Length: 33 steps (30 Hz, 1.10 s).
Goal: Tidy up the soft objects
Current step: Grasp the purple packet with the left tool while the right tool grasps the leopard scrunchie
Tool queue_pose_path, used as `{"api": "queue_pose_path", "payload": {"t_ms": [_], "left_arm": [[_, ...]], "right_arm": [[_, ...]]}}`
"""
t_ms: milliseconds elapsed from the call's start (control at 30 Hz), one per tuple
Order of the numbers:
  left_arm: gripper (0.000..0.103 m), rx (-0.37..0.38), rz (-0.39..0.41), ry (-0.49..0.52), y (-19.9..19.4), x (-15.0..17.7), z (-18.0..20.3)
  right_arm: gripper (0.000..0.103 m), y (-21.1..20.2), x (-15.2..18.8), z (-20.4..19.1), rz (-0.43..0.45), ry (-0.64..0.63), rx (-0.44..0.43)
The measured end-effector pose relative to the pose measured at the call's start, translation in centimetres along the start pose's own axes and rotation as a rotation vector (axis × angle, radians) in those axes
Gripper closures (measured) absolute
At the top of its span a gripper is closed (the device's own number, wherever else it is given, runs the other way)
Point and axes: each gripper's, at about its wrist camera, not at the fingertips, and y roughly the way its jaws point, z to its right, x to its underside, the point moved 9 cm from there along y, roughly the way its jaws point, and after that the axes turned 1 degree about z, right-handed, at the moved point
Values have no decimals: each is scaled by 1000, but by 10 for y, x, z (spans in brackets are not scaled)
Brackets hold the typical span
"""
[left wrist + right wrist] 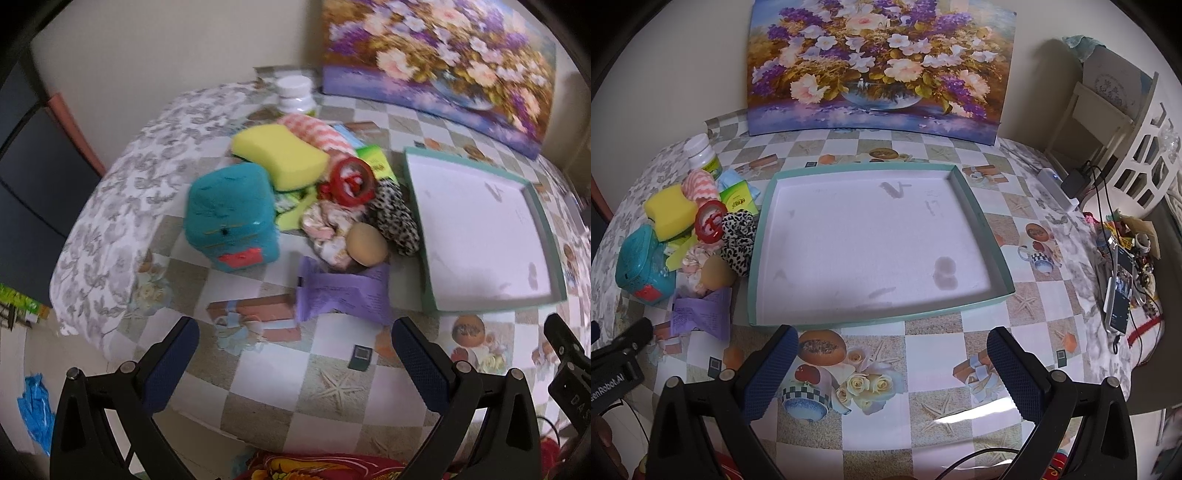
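A pile of soft things lies left of a shallow teal-rimmed tray point(546, 236) point(997, 254) with a white, bare floor. The pile holds a teal plush cube point(231, 218) point(639, 266), a yellow sponge point(280, 155) point(670, 212), a black-and-white spotted scrunchie point(397, 218) point(738, 236), a pink floral scrunchie point(325, 232), a tan puff point(367, 245) point(718, 277), a red ring point(351, 181) point(710, 222) and a purple packet point(343, 295) point(701, 314). My left gripper point(295, 369) is open and empty, near the table's front edge before the pile. My right gripper point(892, 373) is open and empty, before the tray.
A flower painting point(879, 66) leans on the wall behind the tray. A white-lidded jar point(297, 94) point(701, 155) stands behind the pile, with a striped cloth point(317, 129) and a green box point(737, 199). A phone point(1121, 291), cables and clutter lie at the table's right edge.
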Motion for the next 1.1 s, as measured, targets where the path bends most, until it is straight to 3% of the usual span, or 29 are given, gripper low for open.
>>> {"api": "queue_pose_path", "payload": {"t_ms": [100,167,267,333,600,900,1100], "left_arm": [[0,-4,-28,89,8,-3,10],[0,-1,-59,212,18,-5,20],[0,-71,-88,370,33,-5,26],[0,-79,-106,482,45,-4,33],[0,-73,-158,651,86,-3,47],[3,71,-173,596,105,-1,56],[25,195,-191,507,103,-5,39]], "right_arm": [[0,2,-1,1,-8,-3,-9],[0,3,-1,3,-15,3,-6],[0,4,-1,6,-20,11,-7],[0,5,-1,6,-24,11,-18],[0,14,-7,12,-57,6,-18],[0,21,-24,-10,-85,-7,-110],[0,26,-45,-48,-90,-9,-260]]}}
